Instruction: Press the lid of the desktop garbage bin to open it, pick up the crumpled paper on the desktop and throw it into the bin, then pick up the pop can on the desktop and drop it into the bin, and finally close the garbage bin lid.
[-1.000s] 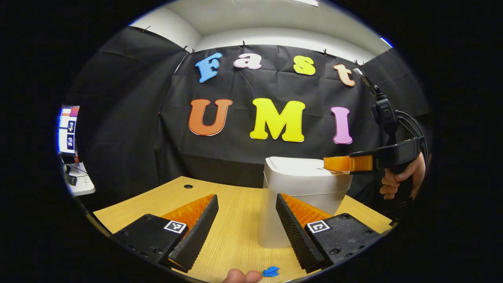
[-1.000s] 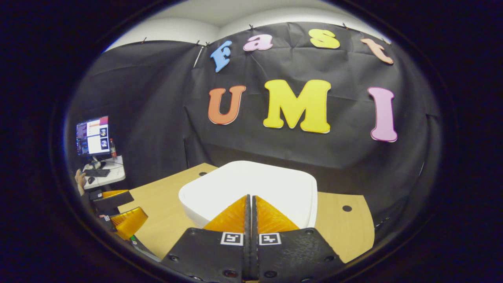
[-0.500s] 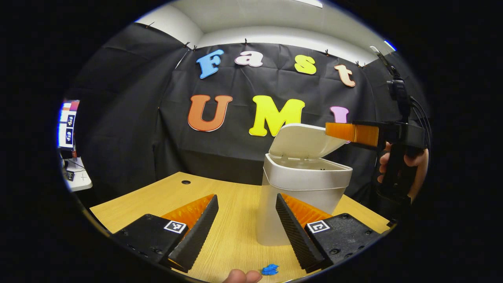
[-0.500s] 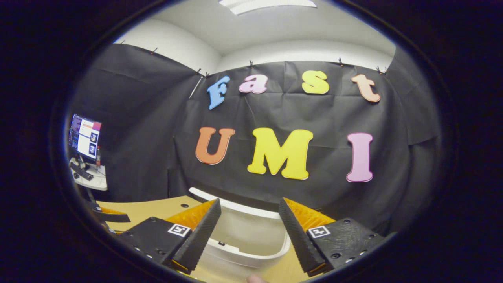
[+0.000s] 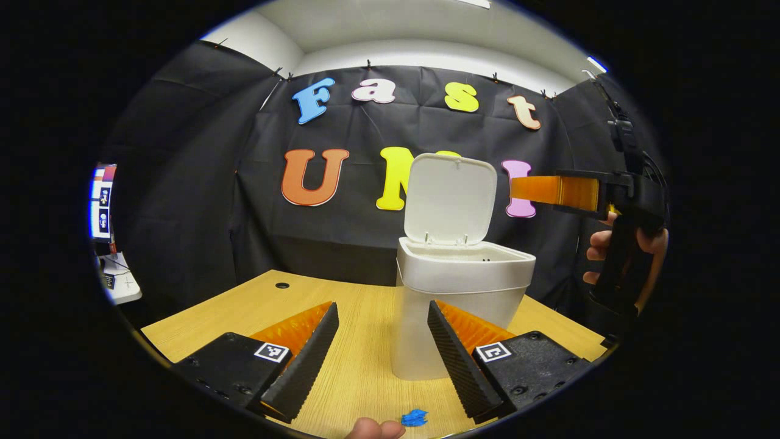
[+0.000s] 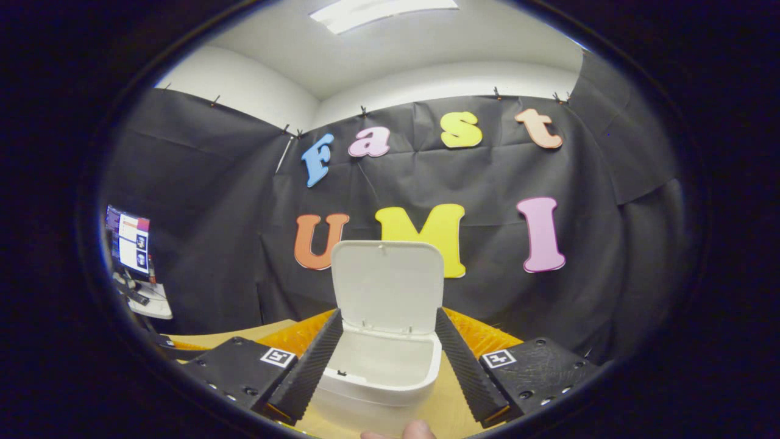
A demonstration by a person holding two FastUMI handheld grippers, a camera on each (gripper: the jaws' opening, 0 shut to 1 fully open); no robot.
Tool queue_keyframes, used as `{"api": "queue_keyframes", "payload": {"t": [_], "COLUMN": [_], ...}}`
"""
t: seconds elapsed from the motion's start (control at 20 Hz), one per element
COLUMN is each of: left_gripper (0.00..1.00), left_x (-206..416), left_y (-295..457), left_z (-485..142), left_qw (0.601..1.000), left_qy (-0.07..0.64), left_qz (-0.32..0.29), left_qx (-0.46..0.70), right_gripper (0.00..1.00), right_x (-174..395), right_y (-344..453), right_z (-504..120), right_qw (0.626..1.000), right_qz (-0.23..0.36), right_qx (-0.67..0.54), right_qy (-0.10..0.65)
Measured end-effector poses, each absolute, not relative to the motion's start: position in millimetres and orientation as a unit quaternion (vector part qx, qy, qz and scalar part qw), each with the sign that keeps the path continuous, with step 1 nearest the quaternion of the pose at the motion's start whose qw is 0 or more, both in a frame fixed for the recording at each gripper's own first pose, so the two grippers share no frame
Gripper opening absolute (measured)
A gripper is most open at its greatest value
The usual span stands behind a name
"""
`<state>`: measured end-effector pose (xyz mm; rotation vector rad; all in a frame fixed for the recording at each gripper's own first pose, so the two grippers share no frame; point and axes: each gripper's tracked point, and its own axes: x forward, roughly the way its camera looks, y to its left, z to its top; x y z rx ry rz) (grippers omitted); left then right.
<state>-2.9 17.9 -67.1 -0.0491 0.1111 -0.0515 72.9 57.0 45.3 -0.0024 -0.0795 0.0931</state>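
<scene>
The white desktop bin (image 5: 457,305) stands on the wooden desk (image 5: 244,311) with its lid (image 5: 450,198) swung upright and the mouth uncovered. My left gripper (image 5: 381,360) hovers low over the desk in front of the bin, open and empty. My right gripper (image 6: 385,366) is open above and just in front of the bin (image 6: 384,372), whose raised lid (image 6: 387,283) faces it; nothing is between its fingers. In the left gripper view the right gripper (image 5: 551,190) hangs right of the lid, held by a hand (image 5: 609,250).
A small blue crumpled scrap (image 5: 416,418) lies on the desk near the front edge, beside a fingertip (image 5: 375,428). A monitor (image 5: 100,201) and a white side table (image 5: 119,283) stand off to the left. The desk has a cable hole (image 5: 281,285).
The bin lid went from closed to fully upright. My right gripper, shut and pressing on the lid a second ago, has opened and risen off it. The left gripper has barely moved.
</scene>
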Motion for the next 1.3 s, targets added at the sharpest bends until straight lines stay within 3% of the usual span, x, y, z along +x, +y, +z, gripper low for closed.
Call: {"api": "queue_keyframes", "payload": {"t": [0.05,0.45,1.3], "left_gripper": [0.95,0.95,0.96], "left_x": [-4,-5,-56], "left_y": [14,-7,-39], "left_z": [-72,-97,-259], "left_qw": [0.997,0.996,0.966], "left_qy": [0.062,0.085,0.256], "left_qz": [-0.029,-0.041,-0.039], "left_qx": [-0.020,-0.007,0.005], "right_gripper": [0.95,0.95,0.95], "right_x": [68,26,-14], "right_y": [54,26,-6], "right_z": [42,4,-106], "right_qw": [0.998,0.999,1.000], "right_qz": [0.044,0.011,-0.003], "right_qx": [0.004,-0.017,0.007], "right_qy": [-0.039,-0.049,0.007]}}
